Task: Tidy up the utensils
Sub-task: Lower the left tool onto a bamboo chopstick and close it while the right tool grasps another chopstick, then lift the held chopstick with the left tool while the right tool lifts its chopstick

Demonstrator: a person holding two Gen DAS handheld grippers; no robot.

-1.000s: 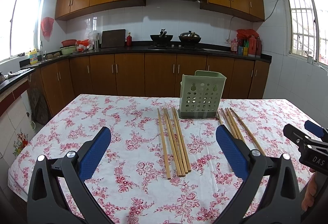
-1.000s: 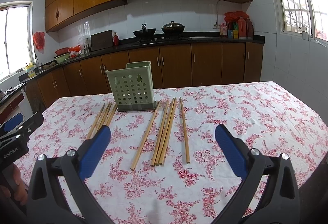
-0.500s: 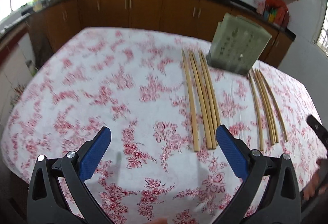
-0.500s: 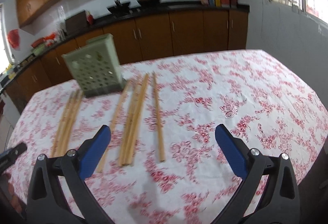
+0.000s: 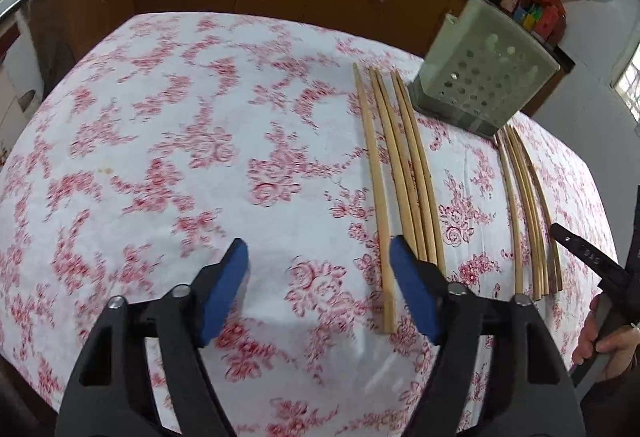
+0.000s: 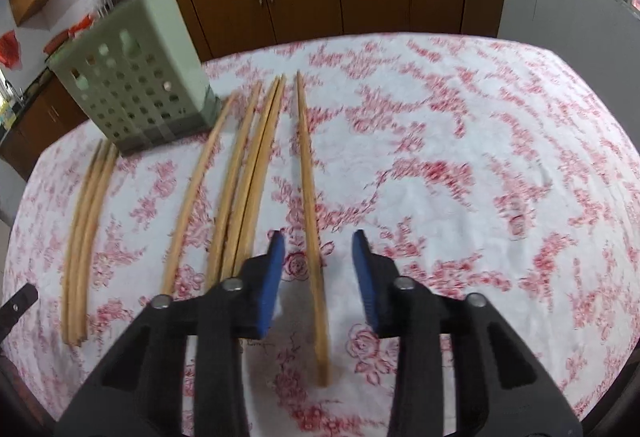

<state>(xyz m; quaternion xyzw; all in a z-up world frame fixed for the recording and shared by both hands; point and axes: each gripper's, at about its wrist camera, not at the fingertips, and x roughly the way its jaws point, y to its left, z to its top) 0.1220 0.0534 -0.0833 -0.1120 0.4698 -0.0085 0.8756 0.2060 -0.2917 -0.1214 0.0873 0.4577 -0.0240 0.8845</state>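
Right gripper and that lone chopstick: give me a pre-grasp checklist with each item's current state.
1. The lone chopstick lies between the pads of the right gripper: ok.
2. Pads pressing on it: not ok; the jaws have just been closing, but gaps show on both sides.
3. Neighbouring chopsticks outside the jaws: ok, they lie left of the left pad.
4. Green holder upright on the tablecloth: ok.
5. Holder's inside free: cannot tell, its opening is out of sight.
6. Left gripper clear of this grasp: ok, it is open with nothing between its pads, near another bundle.
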